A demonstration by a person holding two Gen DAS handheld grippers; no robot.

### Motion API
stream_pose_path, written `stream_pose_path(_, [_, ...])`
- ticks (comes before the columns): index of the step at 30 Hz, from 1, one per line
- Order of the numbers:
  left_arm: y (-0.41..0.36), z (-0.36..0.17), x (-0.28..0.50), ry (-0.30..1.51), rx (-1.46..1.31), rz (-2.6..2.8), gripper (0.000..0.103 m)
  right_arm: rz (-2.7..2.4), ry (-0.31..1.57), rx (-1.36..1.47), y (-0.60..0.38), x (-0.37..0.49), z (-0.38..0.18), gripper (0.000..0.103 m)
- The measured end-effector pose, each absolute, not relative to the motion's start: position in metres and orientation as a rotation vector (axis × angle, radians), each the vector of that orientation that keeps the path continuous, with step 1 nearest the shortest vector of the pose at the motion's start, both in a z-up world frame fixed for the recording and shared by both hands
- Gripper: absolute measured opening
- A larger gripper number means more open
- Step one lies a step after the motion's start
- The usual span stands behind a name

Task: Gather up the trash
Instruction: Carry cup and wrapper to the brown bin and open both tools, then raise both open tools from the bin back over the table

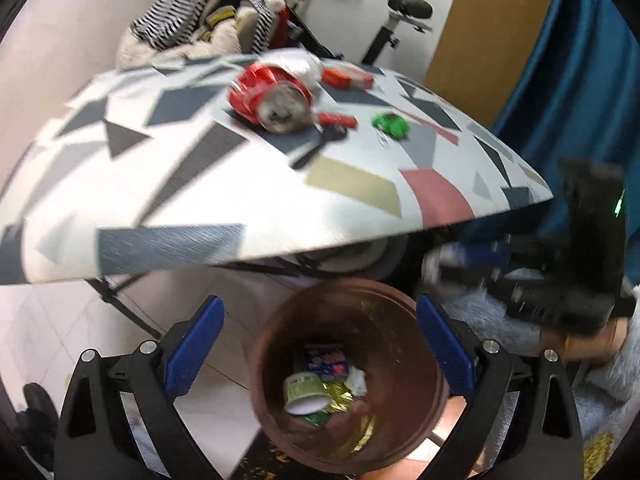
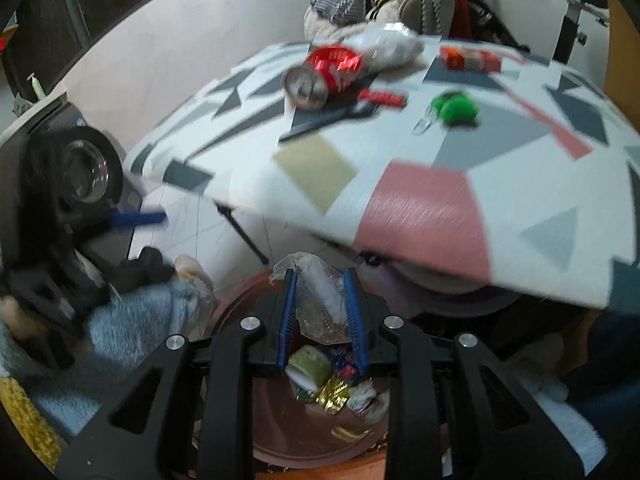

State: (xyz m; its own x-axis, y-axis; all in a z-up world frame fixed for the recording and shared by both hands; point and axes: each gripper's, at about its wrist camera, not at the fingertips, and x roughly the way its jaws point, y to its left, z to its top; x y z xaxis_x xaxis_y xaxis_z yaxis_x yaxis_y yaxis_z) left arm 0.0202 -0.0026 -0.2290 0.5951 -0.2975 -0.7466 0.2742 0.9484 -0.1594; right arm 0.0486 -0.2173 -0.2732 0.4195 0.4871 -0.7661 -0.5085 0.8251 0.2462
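Observation:
A brown bin [image 1: 392, 320] stands on the floor below the table's front edge, holding a green cup [image 1: 306, 392] and wrappers. My left gripper [image 1: 320, 344] is open and empty over the bin. My right gripper [image 2: 322, 312] is shut on a crumpled clear plastic wrapper [image 2: 320, 292] above the same bin [image 2: 240, 304]. On the patterned table [image 1: 200, 208] lie a crushed red can [image 1: 272, 96], a red box [image 1: 348, 78], a red wrapper [image 1: 338, 119], a black spoon [image 1: 320, 144] and a green toy car [image 1: 390, 124]. The can also shows in the right wrist view [image 2: 324, 74].
A baby car seat with a striped cover [image 1: 208, 20] and an exercise bike [image 1: 404, 20] stand behind the table. A blue curtain [image 1: 580, 80] hangs at the right. The right gripper's body [image 1: 560, 272] shows at the table's right corner. A washing machine [image 2: 84, 168] stands at the left.

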Motion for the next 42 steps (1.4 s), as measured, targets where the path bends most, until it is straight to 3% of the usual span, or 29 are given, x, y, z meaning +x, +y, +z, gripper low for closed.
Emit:
stream_pose_path(18, [0.018,-0.21,0.006,0.792,-0.035,-0.21,0.096,0.563,1.125,-0.147,-0.19,0.053,-0.338,0.028])
stream_pose_path(22, [0.021,-0.211,0.006,0.796,-0.05,-0.202,0.096,0.566,1.135,-0.175,-0.186,0.053,-0.341,0.033])
stream_pose_path(25, [0.023,-0.212,0.007,0.799,-0.057,-0.196,0.096,0.564,1.134,-0.186,-0.185,0.051,-0.342,0.043])
stream_pose_path(29, [0.025,-0.214,0.007,0.801,-0.063,-0.186,0.096,0.555,1.114,-0.204,-0.183,0.048,-0.339,0.08])
stream_pose_path(31, [0.027,-0.214,0.007,0.801,-0.067,-0.181,0.096,0.547,1.088,-0.215,-0.182,0.046,-0.335,0.092])
stream_pose_path(34, [0.028,-0.214,0.009,0.798,-0.066,-0.174,0.096,0.549,1.07,-0.214,-0.182,0.045,-0.331,0.097])
stream_pose_path(42, [0.028,-0.202,0.014,0.768,-0.04,-0.163,0.096,0.541,0.967,-0.135,-0.199,0.045,-0.301,0.097])
